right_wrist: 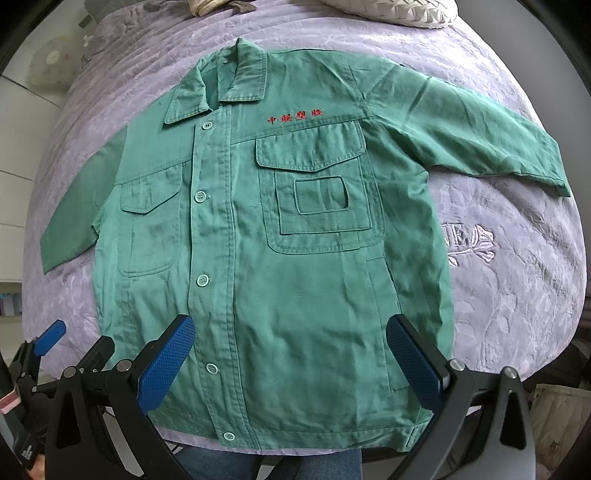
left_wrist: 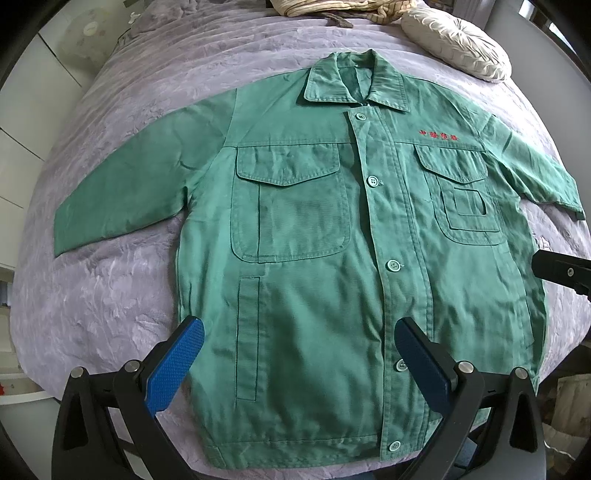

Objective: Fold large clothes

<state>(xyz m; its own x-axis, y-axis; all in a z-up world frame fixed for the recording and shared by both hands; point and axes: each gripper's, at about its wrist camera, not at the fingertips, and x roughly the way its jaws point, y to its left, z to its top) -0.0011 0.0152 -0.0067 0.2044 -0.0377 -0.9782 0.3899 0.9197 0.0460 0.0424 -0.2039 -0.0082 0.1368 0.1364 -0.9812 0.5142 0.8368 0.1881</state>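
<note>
1. Green work jacket [left_wrist: 306, 236] spread flat, front up, on a purple-grey bedspread [left_wrist: 110, 280]. Collar [left_wrist: 354, 81] at the far end, hem at the near edge of the bed.
2. Buttoned down the placket; five pale green buttons visible. Red embroidered characters [right_wrist: 295, 116] on the chest above the right-hand flap pocket.
3. Both sleeves out sideways and angled toward the near side: left sleeve [left_wrist: 125, 184] flat on the bedspread, right sleeve [right_wrist: 476, 136] reaching toward the right edge of the bed.
4. Left gripper [left_wrist: 299, 354]: jaws wide apart, nothing between the blue pads [left_wrist: 173, 365]. Over the near left part of the jacket, left pad at about the side seam, right pad near the placket. Contact with the cloth cannot be judged.
5. Right gripper [right_wrist: 291, 354]: jaws wide apart, holding nothing. Over the near right part, left pad by the placket, right pad near the right side seam.
6. Part of the right gripper also visible at the right edge of the left wrist view, well apart from the left one.
7. White pleated cushion [left_wrist: 458, 40] on the far right of the bed, clear of the jacket. Striped bundle of fabric [left_wrist: 332, 9] at the far edge.
8. Blue denim [right_wrist: 273, 465] of the person's legs visible just below the hem.
</note>
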